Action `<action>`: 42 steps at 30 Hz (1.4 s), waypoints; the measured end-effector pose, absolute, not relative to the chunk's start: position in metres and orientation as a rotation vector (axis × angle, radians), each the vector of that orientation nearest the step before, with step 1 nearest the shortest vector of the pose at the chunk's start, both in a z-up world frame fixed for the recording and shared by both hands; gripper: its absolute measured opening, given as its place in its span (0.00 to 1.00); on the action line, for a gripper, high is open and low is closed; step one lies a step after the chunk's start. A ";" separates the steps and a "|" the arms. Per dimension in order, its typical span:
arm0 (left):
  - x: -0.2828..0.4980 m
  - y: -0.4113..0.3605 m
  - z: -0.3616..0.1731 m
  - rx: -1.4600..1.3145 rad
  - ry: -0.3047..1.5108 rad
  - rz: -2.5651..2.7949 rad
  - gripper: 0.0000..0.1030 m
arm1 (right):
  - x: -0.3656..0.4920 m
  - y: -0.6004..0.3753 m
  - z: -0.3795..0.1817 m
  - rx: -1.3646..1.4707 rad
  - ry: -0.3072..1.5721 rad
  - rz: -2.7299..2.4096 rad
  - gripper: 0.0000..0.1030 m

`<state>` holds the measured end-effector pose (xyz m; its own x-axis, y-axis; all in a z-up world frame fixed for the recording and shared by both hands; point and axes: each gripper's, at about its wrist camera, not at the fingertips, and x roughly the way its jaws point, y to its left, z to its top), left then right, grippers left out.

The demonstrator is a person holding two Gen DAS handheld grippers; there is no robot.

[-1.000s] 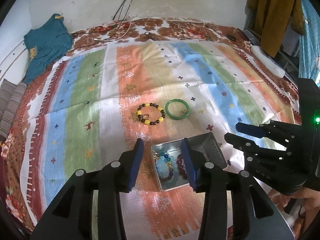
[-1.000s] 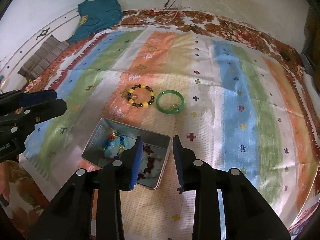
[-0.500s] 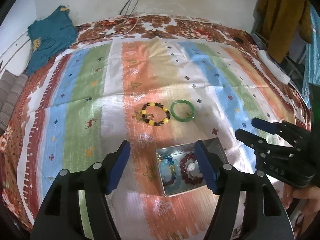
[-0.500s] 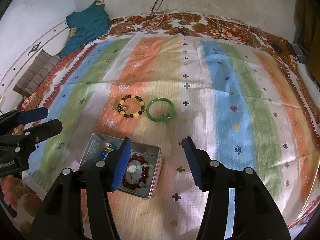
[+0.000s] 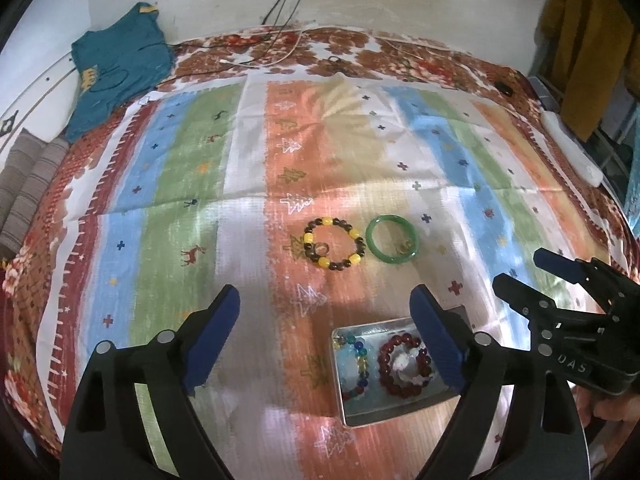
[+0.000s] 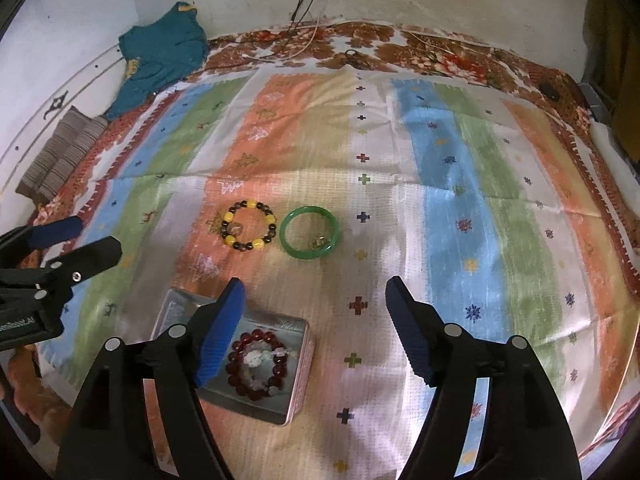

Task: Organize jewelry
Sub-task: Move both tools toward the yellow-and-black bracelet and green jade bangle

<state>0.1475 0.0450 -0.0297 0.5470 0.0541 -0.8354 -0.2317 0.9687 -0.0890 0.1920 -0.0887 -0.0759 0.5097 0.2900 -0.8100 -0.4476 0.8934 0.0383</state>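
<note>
Both the left gripper (image 5: 326,312) and right gripper (image 6: 316,300) hover with fingers apart above the tin (image 5: 390,404); bead bracelet (image 5: 334,244) and green bangle (image 5: 392,239) lie beyond.

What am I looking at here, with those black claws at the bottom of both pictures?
Those claws are no robot's. A person holds a two-finger gripper in each hand, and each one carries a wide-angle camera looking forward along its blue-padded fingers. One picture comes from the left gripper, the other from the right gripper; each camera also catches the other gripper at its edge. Both are open and hold nothing.

Below them lies a striped cloth spread over a bed. On it rest a yellow-and-brown bead bracelet and a green bangle, side by side but apart. Nearer the cameras sits a metal tin that already holds a red bead bracelet and a blue bead bracelet. The job is tidying the jewelry.
</note>
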 end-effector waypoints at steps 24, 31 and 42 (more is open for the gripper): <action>0.200 0.059 -0.047 -0.146 1.007 0.205 0.90 | 0.242 -0.072 -0.093 -0.201 0.971 0.402 0.70; 0.214 0.060 -0.057 -0.137 1.033 0.201 0.90 | 0.256 -0.068 -0.104 -0.201 0.997 0.397 0.70; 0.239 0.066 -0.077 -0.122 1.077 0.192 0.90 | 0.279 -0.064 -0.128 -0.208 1.051 0.397 0.70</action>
<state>0.2393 0.0656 -0.0766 0.4599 0.0965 -0.8827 -0.2149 0.9766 -0.0052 0.2787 -0.0635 -0.1277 0.4352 0.2181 -0.8735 -0.4136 0.9102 0.0212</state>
